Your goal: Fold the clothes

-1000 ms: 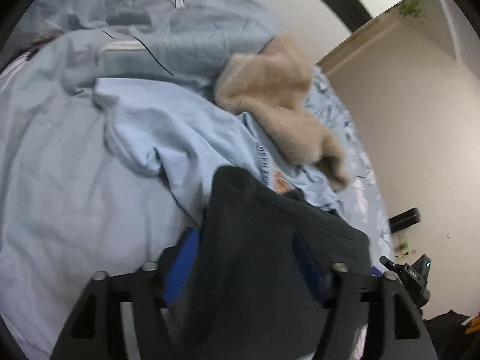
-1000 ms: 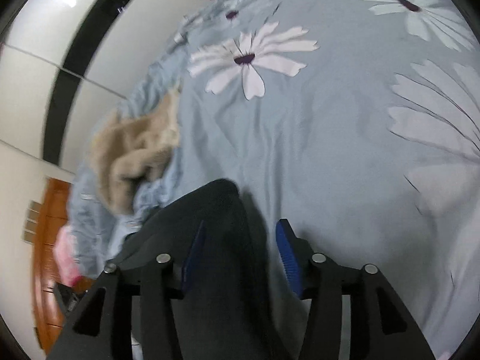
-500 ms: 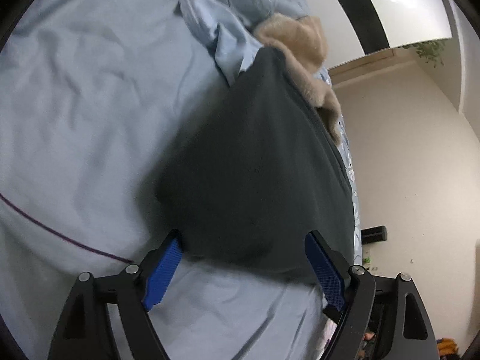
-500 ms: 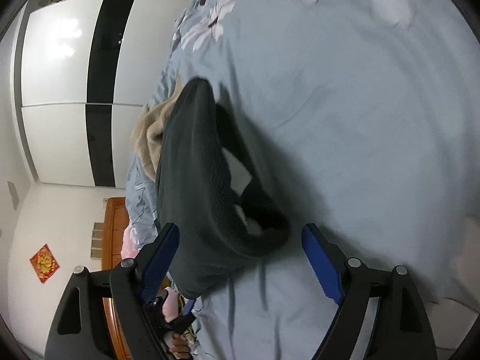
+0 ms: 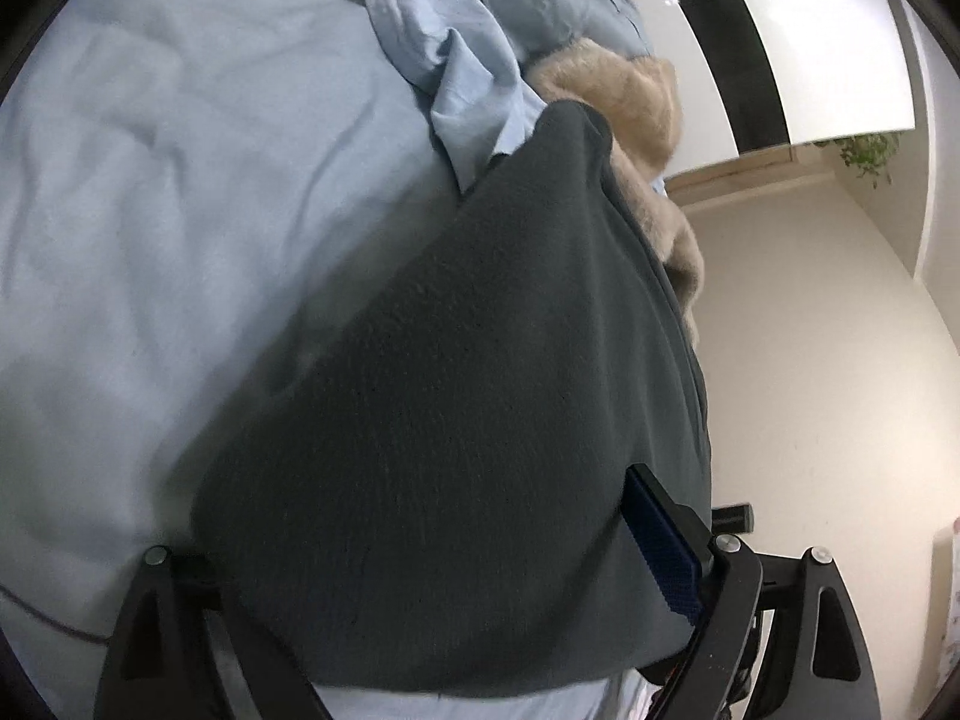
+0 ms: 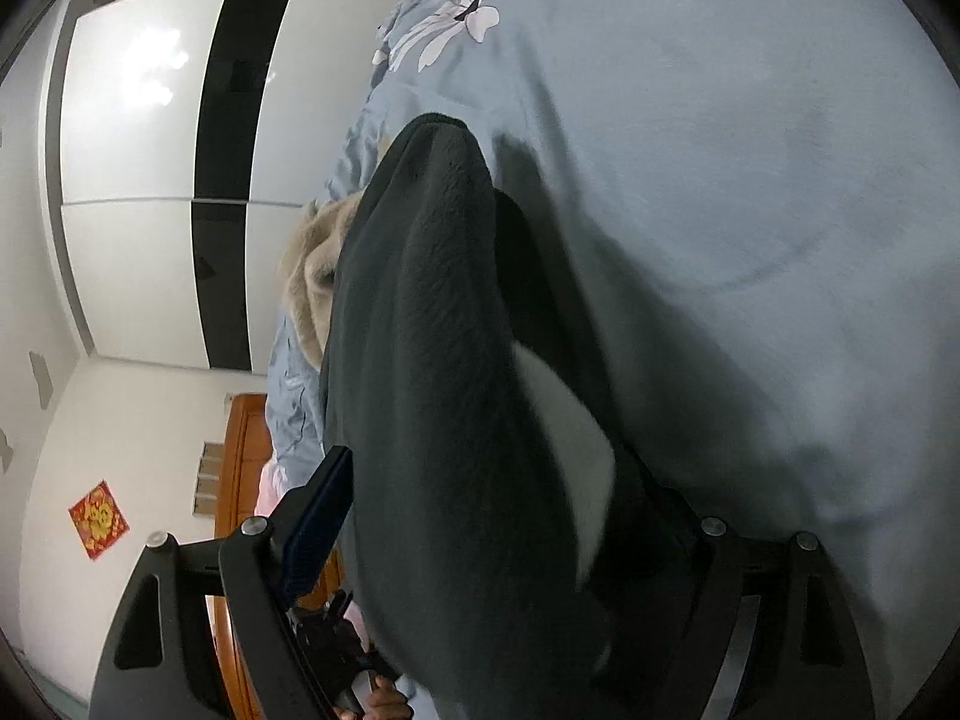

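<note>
A dark grey fleece garment (image 5: 468,420) lies on the light blue bed sheet (image 5: 150,210). My left gripper (image 5: 432,546) is open, its jaws wide on either side of the garment's near edge; the left finger is hidden under the cloth. In the right wrist view the same garment (image 6: 432,372) shows a white inner lining (image 6: 564,438). My right gripper (image 6: 498,540) is open too, with the garment's edge lying between its spread fingers and covering the right one.
A light blue shirt (image 5: 456,54) and a beige fluffy garment (image 5: 636,120) lie bunched behind the dark one. The flowered duvet (image 6: 462,12) covers the bed. A black-and-white wardrobe (image 6: 168,180) and a wooden bed frame (image 6: 240,480) stand at the left.
Both grippers held the dark garment a second ago, then opened and released it. Since half a second ago both have moved closer, so its near edge lies between the open jaws.
</note>
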A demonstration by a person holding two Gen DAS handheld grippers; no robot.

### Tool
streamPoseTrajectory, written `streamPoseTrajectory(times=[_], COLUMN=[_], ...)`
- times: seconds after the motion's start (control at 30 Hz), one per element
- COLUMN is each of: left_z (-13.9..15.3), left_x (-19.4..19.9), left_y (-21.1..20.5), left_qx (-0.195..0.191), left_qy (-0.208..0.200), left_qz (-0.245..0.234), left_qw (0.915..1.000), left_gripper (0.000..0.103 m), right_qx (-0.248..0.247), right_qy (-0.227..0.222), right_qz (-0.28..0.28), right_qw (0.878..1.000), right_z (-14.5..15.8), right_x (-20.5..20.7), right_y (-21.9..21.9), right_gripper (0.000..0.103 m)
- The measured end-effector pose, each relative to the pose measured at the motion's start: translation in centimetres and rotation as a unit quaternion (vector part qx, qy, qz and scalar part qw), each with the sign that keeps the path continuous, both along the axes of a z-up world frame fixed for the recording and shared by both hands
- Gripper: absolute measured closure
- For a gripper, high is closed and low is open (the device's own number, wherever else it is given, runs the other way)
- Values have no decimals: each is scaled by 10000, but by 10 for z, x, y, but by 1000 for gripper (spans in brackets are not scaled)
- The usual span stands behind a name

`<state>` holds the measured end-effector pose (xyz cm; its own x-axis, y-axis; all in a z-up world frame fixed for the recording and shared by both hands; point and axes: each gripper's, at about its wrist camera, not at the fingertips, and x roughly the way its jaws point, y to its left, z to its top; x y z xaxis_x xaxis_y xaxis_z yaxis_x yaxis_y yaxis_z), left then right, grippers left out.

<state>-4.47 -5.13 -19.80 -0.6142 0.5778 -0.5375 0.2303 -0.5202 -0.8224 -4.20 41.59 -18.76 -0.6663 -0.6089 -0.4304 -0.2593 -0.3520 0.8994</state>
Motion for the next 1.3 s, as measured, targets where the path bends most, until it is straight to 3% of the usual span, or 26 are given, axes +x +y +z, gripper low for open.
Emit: streamPoseTrajectory(times=[0.07,0.13,0.27,0.33,0.43,0.57,0.77,0.93,1.03,1.17,1.3], left_z=[0,4,18,31,54,82,92,56,29,23,36], left_x=[-4,-3,-5,-6,-2,20,118,186,196,196,196], left_y=[0,-1,3,6,5,-1,-28,-45,-52,-55,-70], left_qx=[36,65,-213,-449,-540,-691,-900,-803,-367,-213,-267], left_qy=[-43,-141,-393,-420,-340,-242,-287,-661,-757,-758,-722], left_qz=[103,234,316,235,192,62,-309,-436,-135,-102,-213], left_qw=[9999,9996,9985,9978,9978,9973,9950,9936,9964,9968,9968], left_gripper=[13,16,43,52,57,58,58,58,56,48,44], right_qx=[26,45,83,136,155,248,282,121,-135,43,257], right_qy=[-77,-153,-305,-310,-271,-244,-413,-1007,-1117,-1044,-937], right_qz=[-28,-50,-94,-88,-54,116,623,640,437,595,687], right_qw=[10000,9999,9995,9994,9995,9993,9968,9928,9927,9927,9929], right_z=[4,8,16,27,45,65,66,23,3,7,16], right_x=[-1,0,0,1,6,26,103,167,173,168,171], right_y=[-2,-5,-9,-13,-19,-28,-42,-46,-45,-44,-33], right_gripper=[19,32,44,48,51,51,52,51,49,41,36])
